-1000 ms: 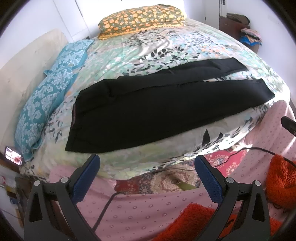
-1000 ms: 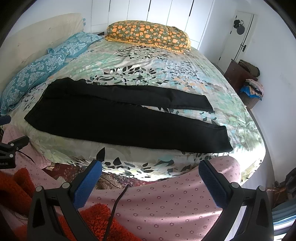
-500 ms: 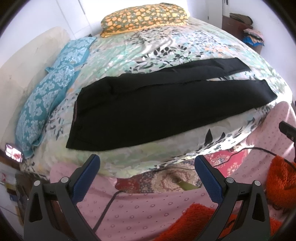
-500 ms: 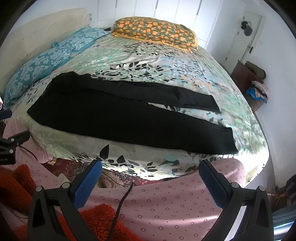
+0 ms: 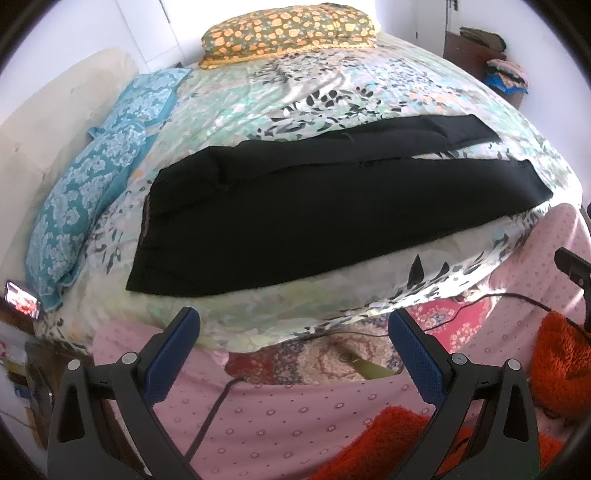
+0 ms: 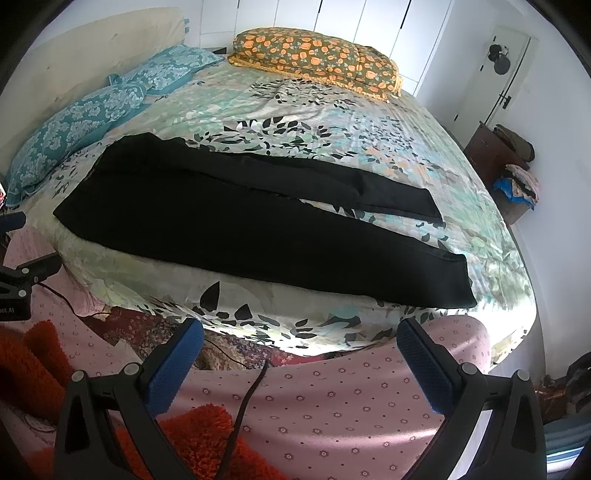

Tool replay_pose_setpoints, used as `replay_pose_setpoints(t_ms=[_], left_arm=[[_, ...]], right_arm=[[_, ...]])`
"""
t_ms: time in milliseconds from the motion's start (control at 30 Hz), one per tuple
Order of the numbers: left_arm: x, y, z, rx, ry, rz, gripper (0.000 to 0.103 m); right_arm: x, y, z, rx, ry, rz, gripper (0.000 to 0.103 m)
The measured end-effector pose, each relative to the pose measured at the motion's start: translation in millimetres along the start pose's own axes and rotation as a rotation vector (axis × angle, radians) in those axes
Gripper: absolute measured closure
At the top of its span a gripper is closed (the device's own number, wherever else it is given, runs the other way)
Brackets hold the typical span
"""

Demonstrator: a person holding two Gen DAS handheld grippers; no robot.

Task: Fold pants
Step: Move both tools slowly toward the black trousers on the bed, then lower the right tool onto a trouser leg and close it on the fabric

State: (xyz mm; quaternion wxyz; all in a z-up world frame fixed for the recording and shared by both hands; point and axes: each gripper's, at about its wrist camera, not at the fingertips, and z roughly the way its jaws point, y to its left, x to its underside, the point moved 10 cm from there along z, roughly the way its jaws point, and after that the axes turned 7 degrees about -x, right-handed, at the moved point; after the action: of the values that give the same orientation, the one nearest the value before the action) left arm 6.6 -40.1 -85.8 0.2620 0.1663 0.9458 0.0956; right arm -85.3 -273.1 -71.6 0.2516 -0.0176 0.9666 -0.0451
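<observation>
Black pants (image 5: 314,206) lie flat on the floral bedspread (image 5: 332,88), waist to the left and both legs stretched to the right; they also show in the right wrist view (image 6: 240,225). My left gripper (image 5: 293,328) is open and empty, short of the bed's near edge below the waist end. My right gripper (image 6: 301,336) is open and empty, short of the near edge below the leg ends. Neither touches the pants.
Blue floral pillows (image 5: 85,192) lie at the left and an orange floral pillow (image 5: 288,26) at the far side. A pink dotted sheet (image 6: 332,398) and orange shaggy fabric (image 5: 561,354) lie in front. A cable (image 6: 243,410) crosses the sheet. A dresser (image 6: 495,162) stands at right.
Both grippers have moved closer to the bed; the pants appear larger and lower in both views. Both stay open.
</observation>
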Motion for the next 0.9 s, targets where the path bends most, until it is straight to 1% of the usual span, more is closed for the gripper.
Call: replay_pose_setpoints(t_ms=[333, 467, 667, 800, 833, 900], left_arm=[[1, 0, 3, 0.004, 0.007, -0.004, 0.001], [1, 0, 5, 0.009, 0.013, -0.004, 0.001], [1, -1, 7, 0.021, 0.019, -0.006, 0.001], [-4, 0, 11, 0.031, 0.015, -0.01, 0.001], [-8, 3, 12, 0.027, 0.006, -0.015, 0.001], [-19, 13, 15, 0.003, -0.023, -0.032, 0.001]], right_arm=[[0, 4, 2, -0.006, 0.007, -0.01, 0.0], [0, 11, 3, -0.019, 0.012, -0.035, 0.0], [-4, 19, 2, -0.034, -0.008, -0.078, 0.0], [-10, 23, -1, -0.052, -0.04, -0.098, 0.0], [-13, 23, -3, -0.055, -0.059, -0.101, 0.0], [-27, 17, -15, -0.055, -0.135, -0.097, 0.0]])
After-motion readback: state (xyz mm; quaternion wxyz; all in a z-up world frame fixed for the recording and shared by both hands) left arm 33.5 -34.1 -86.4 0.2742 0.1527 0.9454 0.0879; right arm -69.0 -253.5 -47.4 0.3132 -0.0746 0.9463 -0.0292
